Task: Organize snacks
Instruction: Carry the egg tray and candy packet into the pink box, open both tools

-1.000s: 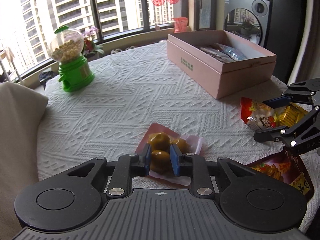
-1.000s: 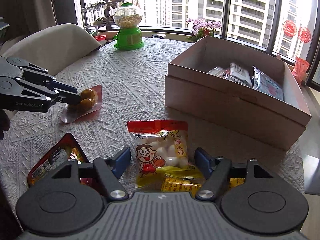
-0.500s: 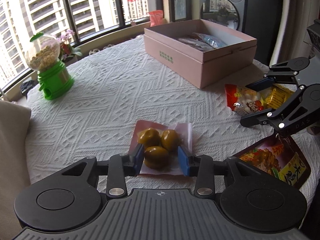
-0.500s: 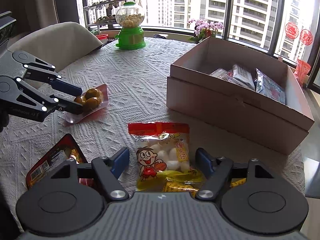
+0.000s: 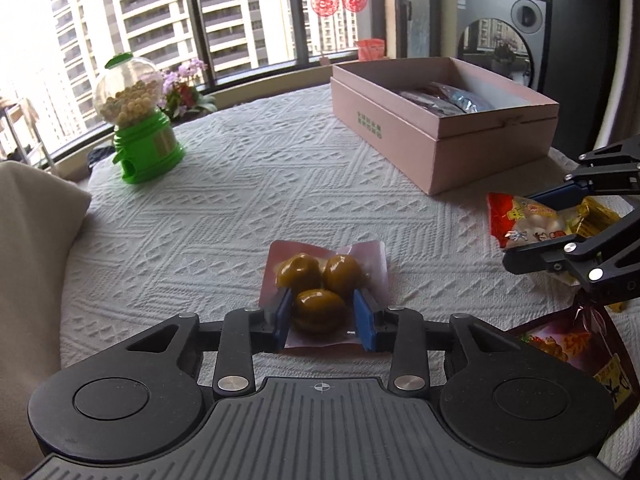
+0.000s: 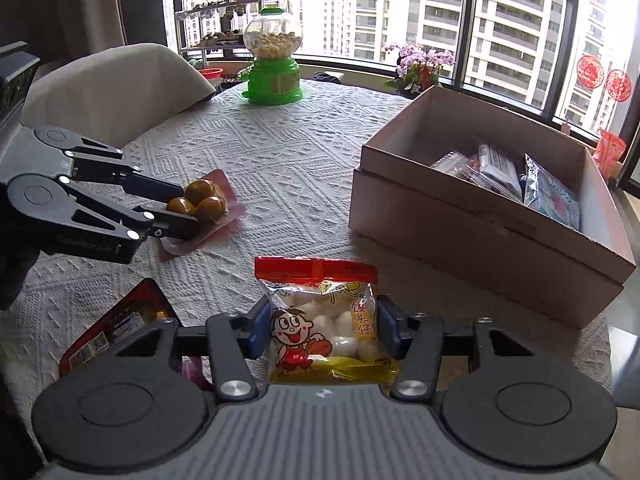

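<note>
Snacks (image 6: 324, 324) on white quilted tablecloth (image 5: 248, 200)

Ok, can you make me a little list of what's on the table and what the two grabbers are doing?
Left gripper: jaws just been closing, one each side of the brown-ball pack, not pressing yet
Right gripper: jaws just been closing, now squeezing the white-puff bag
Box: pink, open, snacks inside
Also on table: green candy dispenser, red snack pack
</note>
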Tool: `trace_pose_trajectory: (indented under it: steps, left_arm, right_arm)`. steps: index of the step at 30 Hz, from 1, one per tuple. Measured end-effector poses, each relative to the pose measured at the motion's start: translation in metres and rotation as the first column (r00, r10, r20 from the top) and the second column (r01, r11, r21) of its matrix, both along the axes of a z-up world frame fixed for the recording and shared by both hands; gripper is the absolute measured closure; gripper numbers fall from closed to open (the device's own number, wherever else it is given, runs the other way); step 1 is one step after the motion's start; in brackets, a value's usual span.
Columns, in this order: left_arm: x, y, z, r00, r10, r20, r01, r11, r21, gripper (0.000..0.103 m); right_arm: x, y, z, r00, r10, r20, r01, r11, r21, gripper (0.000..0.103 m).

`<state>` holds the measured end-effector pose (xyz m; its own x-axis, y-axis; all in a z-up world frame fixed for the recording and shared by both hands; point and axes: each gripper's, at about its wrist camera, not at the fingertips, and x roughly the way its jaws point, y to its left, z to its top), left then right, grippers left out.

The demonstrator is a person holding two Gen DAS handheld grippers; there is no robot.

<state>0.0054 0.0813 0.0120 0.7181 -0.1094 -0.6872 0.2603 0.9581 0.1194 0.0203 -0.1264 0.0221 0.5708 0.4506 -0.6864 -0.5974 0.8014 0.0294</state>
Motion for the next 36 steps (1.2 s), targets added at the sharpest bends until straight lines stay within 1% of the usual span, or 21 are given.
trace_pose_trajectory:
  steps: [1, 4, 7, 13, 15, 16, 18, 19, 20, 21, 22, 24, 26, 27, 28, 29, 30, 32, 33, 35, 36]
  left_arm:
    - [-0.003, -0.001, 0.0, 1.0, 0.003, 0.008, -0.003, 1.0, -0.002, 0.069]
    - [-0.015, -0.001, 0.002, 1.0, 0.0, 0.019, 0.001, 0.999, -0.047, 0.07]
    - [-0.031, -0.004, 0.011, 0.998, 0.01, 0.069, -0.005, 0.998, -0.07, 0.07]
    - [-0.061, -0.019, 0.054, 0.978, -0.015, 0.207, 0.036, 0.995, -0.094, 0.07]
    - [-0.061, -0.027, 0.077, 0.965, -0.04, 0.258, 0.069, 0.992, -0.104, 0.07]
    - [-0.058, -0.033, 0.091, 0.954, -0.059, 0.294, 0.093, 0.99, -0.103, 0.07]
    - [-0.046, -0.048, 0.118, 0.922, -0.089, 0.376, 0.132, 0.987, -0.091, 0.07]
    - [-0.036, -0.057, 0.131, 0.902, -0.1, 0.419, 0.15, 0.985, -0.086, 0.07]
    - [-0.022, -0.066, 0.14, 0.888, -0.103, 0.447, 0.161, 0.983, -0.093, 0.07]
    - [-0.006, -0.072, 0.145, 0.886, -0.098, 0.453, 0.166, 0.98, -0.112, 0.07]
    - [0.011, -0.078, 0.146, 0.892, -0.087, 0.443, 0.167, 0.975, -0.145, 0.07]
    - [0.048, -0.087, 0.137, 0.923, -0.049, 0.382, 0.152, 0.957, -0.245, 0.07]
    - [0.086, -0.09, 0.114, 0.96, -0.032, 0.278, 0.138, 0.919, -0.37, 0.069]
    - [0.107, -0.089, 0.097, 0.979, -0.034, 0.201, 0.122, 0.887, -0.445, 0.069]
    - [0.122, -0.091, 0.084, 0.99, -0.037, 0.137, 0.099, 0.869, -0.485, 0.069]
    - [0.135, -0.093, 0.072, 0.996, -0.028, 0.08, 0.065, 0.859, -0.508, 0.069]
    - [0.146, -0.093, 0.06, 0.999, -0.002, 0.04, 0.022, 0.859, -0.511, 0.073]
    - [0.155, -0.095, 0.05, 0.999, 0.029, 0.027, -0.012, 0.874, -0.486, 0.074]
    - [0.155, -0.089, 0.049, 0.999, 0.04, 0.013, -0.029, 0.874, -0.485, 0.074]
    - [0.144, -0.07, 0.054, 0.998, 0.06, -0.009, -0.056, 0.856, -0.515, 0.074]
    - [0.133, -0.059, 0.058, 0.998, 0.062, -0.011, -0.059, 0.852, -0.521, 0.074]
  right_arm:
    - [-0.004, -0.003, 0.004, 1.0, 0.002, 0.009, -0.002, 1.0, 0.004, 0.051]
    - [-0.015, -0.016, 0.017, 0.999, -0.011, 0.04, 0.011, 1.0, 0.009, 0.051]
    - [-0.026, -0.041, 0.035, 0.996, -0.046, 0.076, 0.043, 0.998, 0.034, 0.051]
    - [-0.044, -0.089, 0.057, 0.983, -0.123, 0.138, 0.121, 0.992, 0.021, 0.051]
    - [-0.047, -0.1, 0.064, 0.976, -0.15, 0.158, 0.148, 0.989, 0.022, 0.051]
    - [-0.047, -0.105, 0.069, 0.972, -0.16, 0.171, 0.157, 0.987, 0.029, 0.051]
    - [-0.046, -0.113, 0.084, 0.964, -0.171, 0.205, 0.164, 0.985, 0.048, 0.051]
    - [-0.042, -0.116, 0.096, 0.957, -0.181, 0.229, 0.171, 0.983, 0.061, 0.051]
    - [-0.037, -0.118, 0.105, 0.95, -0.19, 0.247, 0.178, 0.981, 0.071, 0.051]
    - [-0.03, -0.12, 0.117, 0.942, -0.202, 0.269, 0.186, 0.979, 0.082, 0.051]
    - [-0.02, -0.121, 0.127, 0.934, -0.217, 0.284, 0.198, 0.976, 0.092, 0.051]
    - [0.005, -0.124, 0.141, 0.929, -0.251, 0.273, 0.227, 0.967, 0.119, 0.051]
    - [0.031, -0.125, 0.147, 0.929, -0.279, 0.241, 0.251, 0.958, 0.141, 0.051]
    - [0.045, -0.124, 0.146, 0.929, -0.293, 0.227, 0.266, 0.953, 0.144, 0.051]
    - [0.058, -0.121, 0.144, 0.929, -0.301, 0.215, 0.276, 0.951, 0.137, 0.051]
    - [0.069, -0.118, 0.141, 0.931, -0.304, 0.204, 0.283, 0.951, 0.128, 0.051]
    - [0.085, -0.112, 0.136, 0.933, -0.311, 0.183, 0.293, 0.949, 0.119, 0.051]
    - [0.114, -0.102, 0.127, 0.942, -0.307, 0.134, 0.288, 0.946, 0.147, 0.051]
    - [0.13, -0.096, 0.122, 0.949, -0.297, 0.108, 0.277, 0.946, 0.168, 0.048]
    - [0.16, -0.084, 0.11, 0.956, -0.29, 0.031, 0.282, 0.945, 0.164, 0.042]
    - [0.173, -0.08, 0.103, 0.952, -0.305, -0.017, 0.304, 0.941, 0.149, 0.042]
